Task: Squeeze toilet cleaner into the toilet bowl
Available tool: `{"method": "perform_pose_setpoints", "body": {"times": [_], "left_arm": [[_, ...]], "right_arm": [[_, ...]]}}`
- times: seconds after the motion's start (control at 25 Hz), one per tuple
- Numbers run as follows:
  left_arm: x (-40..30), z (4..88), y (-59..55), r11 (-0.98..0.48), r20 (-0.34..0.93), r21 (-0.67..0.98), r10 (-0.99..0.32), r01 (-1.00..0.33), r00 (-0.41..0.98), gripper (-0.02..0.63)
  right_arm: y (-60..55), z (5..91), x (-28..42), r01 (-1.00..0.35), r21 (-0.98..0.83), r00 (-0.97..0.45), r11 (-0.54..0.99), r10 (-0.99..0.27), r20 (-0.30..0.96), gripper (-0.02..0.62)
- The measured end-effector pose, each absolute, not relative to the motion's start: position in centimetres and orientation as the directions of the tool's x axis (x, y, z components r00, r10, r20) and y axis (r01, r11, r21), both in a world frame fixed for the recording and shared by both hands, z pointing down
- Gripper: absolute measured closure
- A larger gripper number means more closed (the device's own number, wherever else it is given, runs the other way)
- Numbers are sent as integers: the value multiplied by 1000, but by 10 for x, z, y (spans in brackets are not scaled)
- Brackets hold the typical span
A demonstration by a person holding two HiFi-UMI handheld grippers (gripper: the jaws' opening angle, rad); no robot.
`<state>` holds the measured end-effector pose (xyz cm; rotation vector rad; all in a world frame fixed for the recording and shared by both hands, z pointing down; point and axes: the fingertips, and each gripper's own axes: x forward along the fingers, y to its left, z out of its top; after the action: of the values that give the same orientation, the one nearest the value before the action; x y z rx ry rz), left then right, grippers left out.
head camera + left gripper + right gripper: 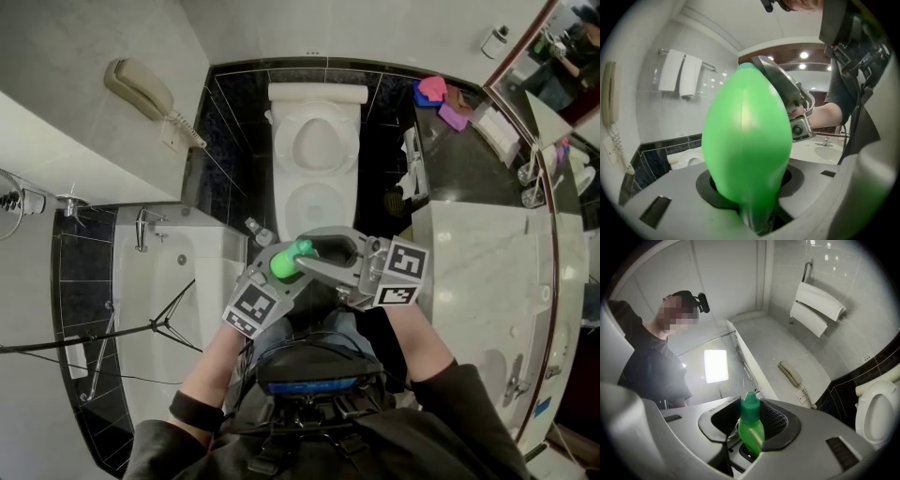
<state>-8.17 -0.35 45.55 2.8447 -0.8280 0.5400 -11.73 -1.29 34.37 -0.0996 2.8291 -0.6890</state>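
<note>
A small green squeeze bottle (284, 262) with a green cap is held in front of me, over the near side of the white toilet (316, 141). My left gripper (278, 274) comes in from the lower left and is shut on the bottle's body (747, 140), which fills the left gripper view. From the right, my right gripper (315, 262) is shut on the bottle's cap end (751, 427), with the cap standing up between its dark pads (780, 423). The toilet bowl (876, 418) is open and lies beyond both grippers.
A bathtub (178, 281) runs along the left, with a wall phone (141, 89) above it. A pale counter with a sink (487, 281) stands on the right, with pink and purple cloths (439, 98) at its far end. Towels hang on a rail (679, 72).
</note>
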Motion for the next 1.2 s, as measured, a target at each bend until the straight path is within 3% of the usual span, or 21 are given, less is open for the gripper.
{"method": "perform_pose_setpoints", "body": {"times": [0.4, 0.68, 0.96, 1.2], "left_arm": [[-99, 481, -29, -670, 379, -139, -716, -729, 586, 425], [-96, 488, -27, -692, 385, -135, -697, -710, 605, 425], [-86, 469, -15, -738, 353, -42, -641, -673, 682, 425], [-70, 445, 18, -923, 287, 122, -320, -366, 903, 425]], "right_arm": [[-30, 378, -118, -275, -626, -938, 730, -347, 8, 453], [-31, 383, -115, -345, -638, -910, 688, -412, 47, 436], [-23, 369, -119, -280, -550, -938, 787, -345, -16, 301], [-12, 334, -108, -107, -351, -967, 930, -179, -180, 308]]}}
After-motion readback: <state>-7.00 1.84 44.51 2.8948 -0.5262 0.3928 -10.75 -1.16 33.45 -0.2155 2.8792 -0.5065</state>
